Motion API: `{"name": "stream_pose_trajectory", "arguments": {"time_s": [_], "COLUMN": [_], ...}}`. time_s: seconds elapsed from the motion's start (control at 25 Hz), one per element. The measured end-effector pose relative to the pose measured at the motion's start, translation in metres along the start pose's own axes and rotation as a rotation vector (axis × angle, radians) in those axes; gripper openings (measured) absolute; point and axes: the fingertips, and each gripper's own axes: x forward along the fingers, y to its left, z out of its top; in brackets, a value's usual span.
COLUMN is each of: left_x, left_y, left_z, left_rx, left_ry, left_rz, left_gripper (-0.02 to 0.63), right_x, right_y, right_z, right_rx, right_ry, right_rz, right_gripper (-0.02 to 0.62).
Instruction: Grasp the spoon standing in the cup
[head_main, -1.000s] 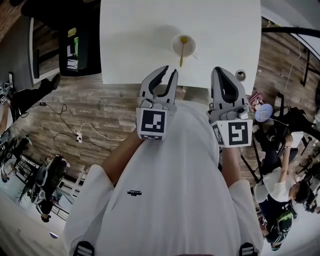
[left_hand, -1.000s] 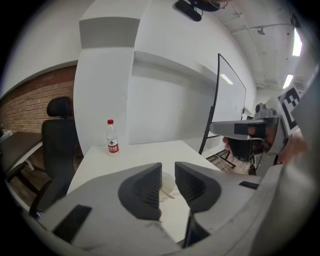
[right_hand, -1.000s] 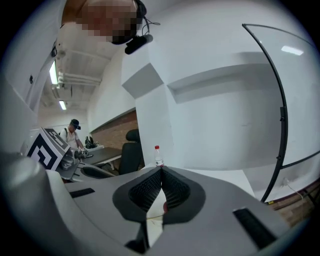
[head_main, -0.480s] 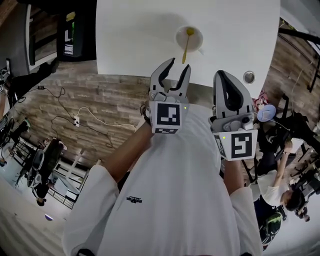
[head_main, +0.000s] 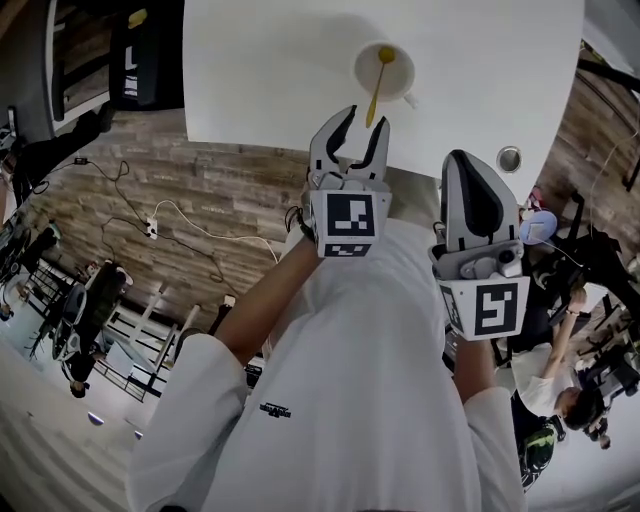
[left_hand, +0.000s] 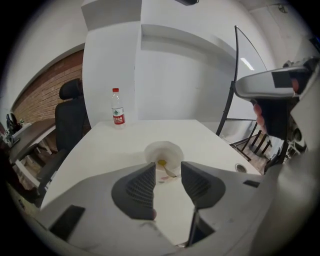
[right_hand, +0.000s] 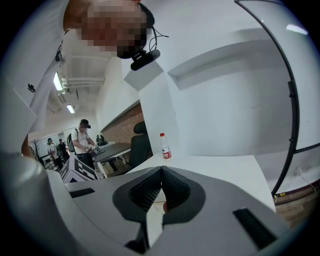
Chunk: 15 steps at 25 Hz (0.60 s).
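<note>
Slim yellow spoon (head_main: 376, 88) stands in the round white cup (head_main: 360, 78) near the front edge of the plain white table (head_main: 270, 70). Its long axis runs 12 to 6 o'clock in the head view, with the handle leaning out toward 6.

Left gripper (head_main: 364, 125) sits directly at 6 o'clock of the handle tip, just short of it. Its jaws are spread wide with nothing between them (cup centred in the gap ahead).

Right gripper (head_main: 462, 160) lies at 5 o'clock of the cup and farther off, jaws pressed together, empty. Judged: the left takes it.

A red-capped water bottle (left_hand: 117, 106) stands at the far edge, a black office chair (left_hand: 70, 120) beside it
</note>
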Motion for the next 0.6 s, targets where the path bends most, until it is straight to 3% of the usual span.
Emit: {"name": "stream_pose_trajectory", "arguments": {"time_s": [0.6], "left_x": [0.021], "left_y": [0.001], "left_z": [-0.007], "left_rx": [0.021], "left_ry": [0.018], "left_rz": [0.033], "left_gripper": [0.061], "right_x": [-0.004], "right_y": [-0.009], "right_z": [-0.006], "right_rx": [0.025], "right_ry": [-0.005], "right_rz": [-0.024], "right_gripper": [0.003]}}
